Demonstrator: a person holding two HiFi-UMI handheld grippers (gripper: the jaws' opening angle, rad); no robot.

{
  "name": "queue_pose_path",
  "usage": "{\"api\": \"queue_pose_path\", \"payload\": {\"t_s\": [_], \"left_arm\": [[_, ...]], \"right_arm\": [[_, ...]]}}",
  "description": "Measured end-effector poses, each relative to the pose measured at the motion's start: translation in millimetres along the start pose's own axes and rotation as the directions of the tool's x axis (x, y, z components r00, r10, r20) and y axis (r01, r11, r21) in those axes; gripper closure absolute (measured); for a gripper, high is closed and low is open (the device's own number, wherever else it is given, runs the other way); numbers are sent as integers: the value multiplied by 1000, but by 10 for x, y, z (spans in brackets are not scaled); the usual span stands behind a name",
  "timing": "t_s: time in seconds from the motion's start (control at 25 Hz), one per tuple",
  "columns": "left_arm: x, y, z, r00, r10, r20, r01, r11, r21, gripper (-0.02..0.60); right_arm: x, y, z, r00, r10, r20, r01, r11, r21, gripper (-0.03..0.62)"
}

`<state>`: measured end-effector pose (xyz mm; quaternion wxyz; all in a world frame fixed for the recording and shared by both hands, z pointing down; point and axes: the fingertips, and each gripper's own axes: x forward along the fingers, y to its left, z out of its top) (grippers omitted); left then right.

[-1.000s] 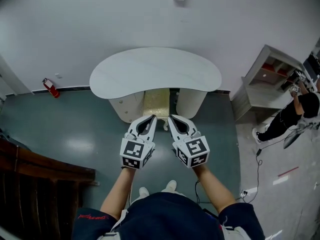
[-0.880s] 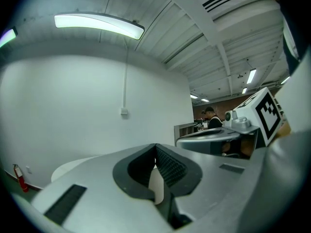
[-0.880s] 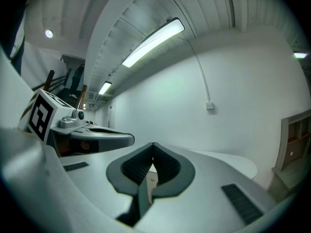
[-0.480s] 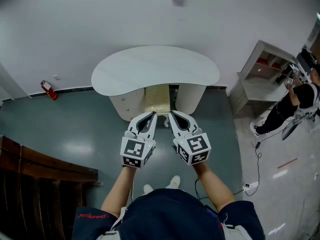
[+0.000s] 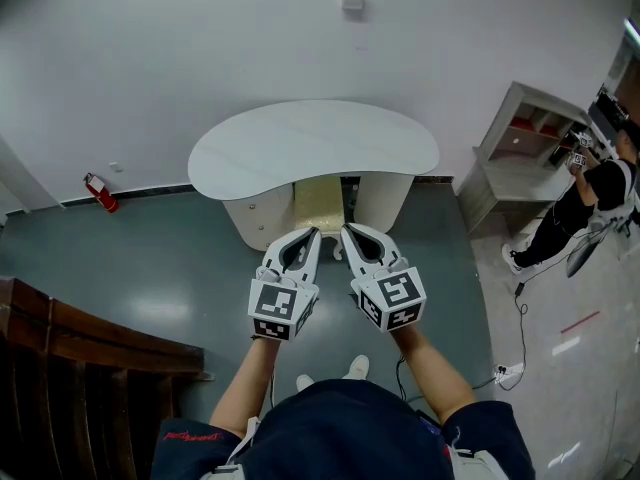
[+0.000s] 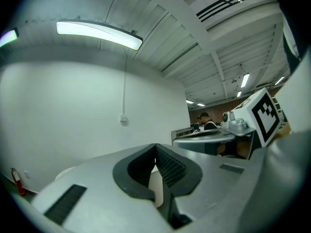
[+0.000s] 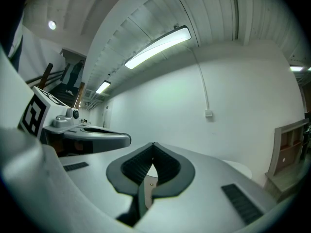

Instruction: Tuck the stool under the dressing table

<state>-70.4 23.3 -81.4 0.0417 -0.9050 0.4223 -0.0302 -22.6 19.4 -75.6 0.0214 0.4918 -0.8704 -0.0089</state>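
Two grippers are held side by side at waist height, pointing level toward a wall, seen from above by the head camera. The left gripper [image 5: 312, 236] has its ribbed pads pressed together with nothing between them. The right gripper [image 5: 347, 234] is the same: jaws together and empty. Neither touches any furniture.

Just ahead stands a white dressing table [image 5: 310, 148] with a kidney-shaped top, backed against the wall. The stool [image 5: 318, 205], with a pale yellow cushion, sits in the gap between the table's two rounded pedestals. Most of its seat is under the top, and only its near edge shows. Whether it is pushed fully in cannot be told from here.

Likely risks, judged from this layout: if the stool needs a further push, two closed tips give little contact and may slip off the soft cushion. An uneven push could turn the stool so that it catches on a pedestal. Too hard a push could drive it into the table or the wall.

A cable [image 5: 520, 318] trails on the floor to the right, near the person's feet, and could catch a step. A second person [image 5: 590, 203] stands well apart at the far right beside a shelf unit [image 5: 520, 158].
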Motion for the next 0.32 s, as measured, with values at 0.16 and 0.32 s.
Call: {"api": "queue_pose_path", "payload": {"t_s": [0.16,0.32], "left_arm": [[-78,34,19,1000,-5,9,5,1000,5,565],[-150,78,63,1000,-8,18,8,1000,12,565]], "right_arm": [[9,86,25,1000,-3,6,3,1000,-11,577],[25,159,43,1000,-7,6,8,1000,-12,577]]}}
